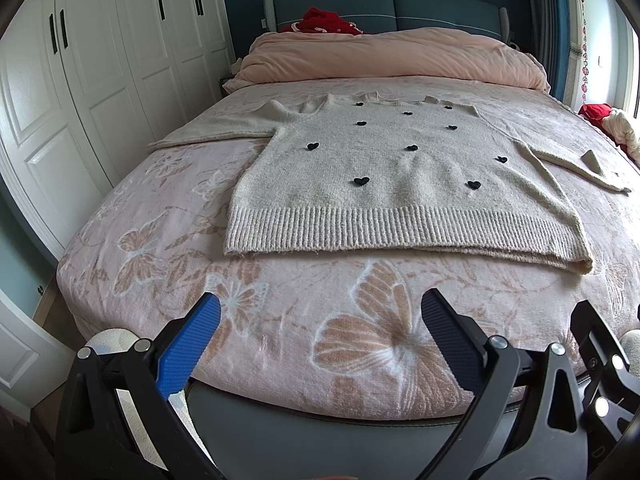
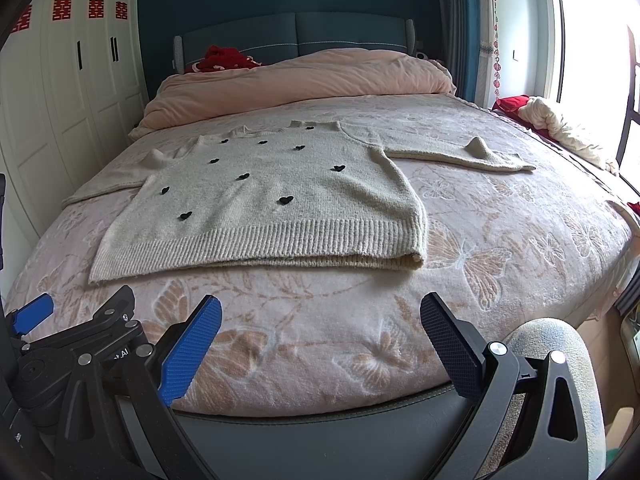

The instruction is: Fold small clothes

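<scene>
A cream knit sweater (image 1: 392, 184) with small black hearts lies flat, front up, on the pink butterfly bedspread (image 1: 360, 344), its ribbed hem toward me and both sleeves spread sideways. The same sweater (image 2: 272, 204) fills the middle of the right wrist view, right sleeve (image 2: 460, 152) stretched toward the window. My left gripper (image 1: 320, 320) hovers open over the foot of the bed, short of the hem, holding nothing. My right gripper (image 2: 320, 320) is open too, at the same distance from the hem. The left gripper (image 2: 72, 332) shows at the left edge of the right wrist view.
A bunched pink duvet (image 1: 384, 60) lies across the head of the bed under a blue headboard (image 1: 392, 8). White wardrobe doors (image 1: 100, 80) stand along the left. Red and cream cloth (image 2: 552, 124) is piled by the window on the right. The bed's dark foot edge (image 2: 320, 420) runs just below the grippers.
</scene>
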A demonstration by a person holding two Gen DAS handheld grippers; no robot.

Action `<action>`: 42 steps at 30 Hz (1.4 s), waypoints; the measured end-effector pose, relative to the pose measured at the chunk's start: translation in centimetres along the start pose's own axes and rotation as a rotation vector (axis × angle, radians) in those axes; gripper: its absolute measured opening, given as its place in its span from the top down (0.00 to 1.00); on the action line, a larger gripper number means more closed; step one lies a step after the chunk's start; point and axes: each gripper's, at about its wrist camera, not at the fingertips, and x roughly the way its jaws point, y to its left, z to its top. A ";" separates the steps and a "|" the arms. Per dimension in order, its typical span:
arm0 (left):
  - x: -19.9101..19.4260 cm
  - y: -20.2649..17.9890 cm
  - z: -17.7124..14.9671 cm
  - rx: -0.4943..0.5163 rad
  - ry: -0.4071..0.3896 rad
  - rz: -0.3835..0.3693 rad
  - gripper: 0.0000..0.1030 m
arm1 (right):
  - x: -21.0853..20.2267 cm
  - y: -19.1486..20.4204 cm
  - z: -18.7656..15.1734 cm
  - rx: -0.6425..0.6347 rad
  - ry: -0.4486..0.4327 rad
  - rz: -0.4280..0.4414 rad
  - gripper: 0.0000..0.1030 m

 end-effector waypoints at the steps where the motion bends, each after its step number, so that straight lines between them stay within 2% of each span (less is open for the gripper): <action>1: 0.0 0.0 0.0 0.000 -0.001 0.001 0.05 | 0.0 0.0 -0.1 0.001 0.000 0.001 0.05; 19: 0.1 0.1 0.3 0.008 -0.007 0.006 0.05 | 0.1 0.1 -0.1 -0.005 -0.006 -0.003 0.05; 31: 1.1 -0.2 3.4 -0.006 -0.032 0.007 0.05 | 1.1 0.8 3.4 -0.021 -0.039 -0.028 0.05; 42: 2.3 -1.1 4.1 0.011 -0.016 0.009 0.05 | 2.6 0.6 3.9 -0.001 -0.013 -0.035 0.05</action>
